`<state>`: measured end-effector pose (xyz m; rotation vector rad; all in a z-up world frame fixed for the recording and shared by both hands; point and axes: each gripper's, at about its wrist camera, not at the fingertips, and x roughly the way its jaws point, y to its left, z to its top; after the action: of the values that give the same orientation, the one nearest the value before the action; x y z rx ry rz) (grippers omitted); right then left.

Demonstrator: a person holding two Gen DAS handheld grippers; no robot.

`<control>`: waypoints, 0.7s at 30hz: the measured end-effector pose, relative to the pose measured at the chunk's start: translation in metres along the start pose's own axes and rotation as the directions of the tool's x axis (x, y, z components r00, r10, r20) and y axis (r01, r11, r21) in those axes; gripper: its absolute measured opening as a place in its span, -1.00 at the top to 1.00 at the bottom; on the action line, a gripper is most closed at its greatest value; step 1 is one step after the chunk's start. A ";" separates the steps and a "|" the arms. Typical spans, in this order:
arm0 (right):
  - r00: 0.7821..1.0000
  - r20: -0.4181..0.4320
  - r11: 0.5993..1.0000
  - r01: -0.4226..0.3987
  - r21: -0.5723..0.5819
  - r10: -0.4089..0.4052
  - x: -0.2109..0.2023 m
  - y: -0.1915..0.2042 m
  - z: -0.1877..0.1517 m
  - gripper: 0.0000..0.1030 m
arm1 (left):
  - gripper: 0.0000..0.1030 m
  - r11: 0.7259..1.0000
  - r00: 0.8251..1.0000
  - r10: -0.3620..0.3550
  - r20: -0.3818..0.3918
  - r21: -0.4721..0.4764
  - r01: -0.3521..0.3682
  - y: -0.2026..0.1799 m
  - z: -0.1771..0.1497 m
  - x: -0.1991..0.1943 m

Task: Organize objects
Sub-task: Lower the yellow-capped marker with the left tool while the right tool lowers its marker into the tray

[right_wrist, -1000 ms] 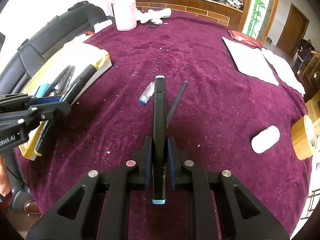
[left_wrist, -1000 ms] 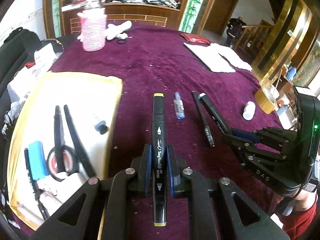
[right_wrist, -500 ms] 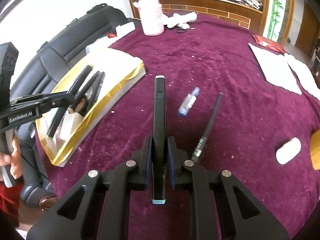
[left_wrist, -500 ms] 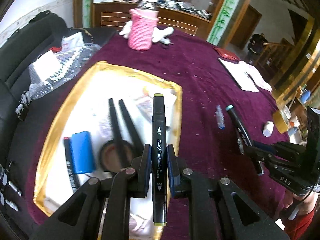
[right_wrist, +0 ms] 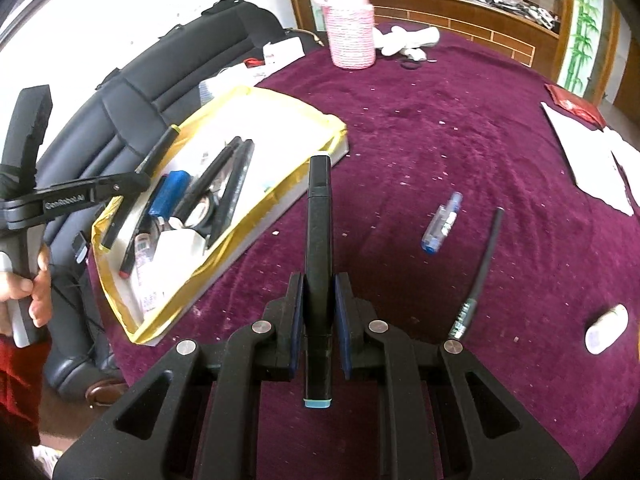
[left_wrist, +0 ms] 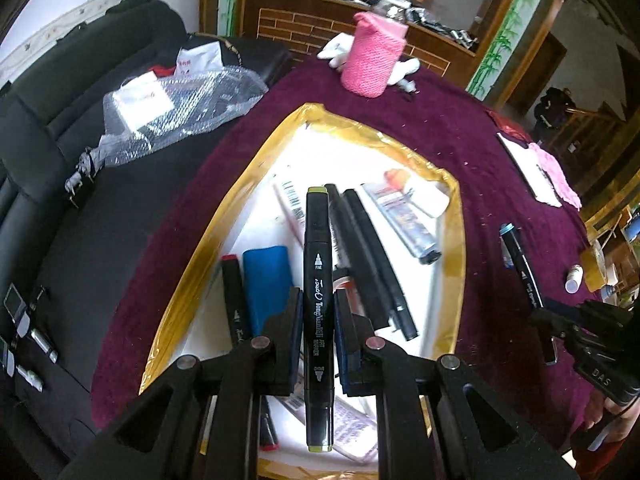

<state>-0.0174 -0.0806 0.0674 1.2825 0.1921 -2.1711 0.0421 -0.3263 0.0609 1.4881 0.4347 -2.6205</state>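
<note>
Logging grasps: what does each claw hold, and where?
Left claw: yellow-capped marker, gripped below mid-barrel. Right claw: blue-capped marker, gripped toward its rear end.

Your tray (left_wrist: 454, 240) is crowded below: black pens (left_wrist: 372, 264), a blue case (left_wrist: 267, 284) and a tube (left_wrist: 404, 216) fill its middle; its far white end (left_wrist: 320, 148) lies bare. Open cloth (right_wrist: 400, 152) lies beside it.
</note>
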 end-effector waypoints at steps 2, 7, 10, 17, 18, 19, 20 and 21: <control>1.000 -0.005 1.000 -0.011 -0.012 0.011 0.003 0.007 0.002 0.71 | 0.75 1.000 1.000 -0.001 -0.014 -0.010 0.001 0.004 0.001 0.008; 0.999 -0.020 0.999 -0.042 -0.029 0.041 0.012 0.021 0.013 0.71 | 0.75 0.999 0.999 -0.001 -0.044 -0.034 -0.001 0.010 0.008 0.027; 0.997 -0.031 0.997 -0.066 -0.033 0.065 0.019 0.029 0.022 0.71 | 0.75 0.999 0.998 0.001 -0.056 -0.040 -0.003 0.012 0.014 0.037; 0.992 -0.069 0.993 -0.113 -0.045 0.109 0.044 0.051 0.052 0.71 | 0.75 0.998 0.999 0.005 -0.045 -0.058 -0.008 0.017 0.026 0.044; 0.990 -0.076 0.992 -0.120 -0.045 0.116 0.048 0.053 0.056 0.71 | 0.75 0.998 0.999 0.008 -0.042 -0.060 -0.011 0.017 0.028 0.045; 0.989 -0.083 0.991 -0.129 -0.040 0.126 0.054 0.055 0.059 0.71 | 0.75 0.998 0.999 0.012 -0.040 -0.061 -0.014 0.018 0.030 0.046; 0.987 -0.089 0.990 -0.135 -0.036 0.132 0.059 0.056 0.062 0.71 | 0.75 0.998 0.999 0.018 -0.036 -0.062 -0.020 0.018 0.032 0.047; 0.987 -0.095 0.990 -0.135 -0.031 0.132 0.065 0.058 0.066 0.71 | 0.75 0.998 0.999 0.022 -0.034 -0.062 -0.024 0.019 0.034 0.049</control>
<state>-0.0569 -0.1818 0.0575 1.3378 0.1784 -1.9882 -0.0073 -0.3516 0.0323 1.5100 0.4949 -2.5433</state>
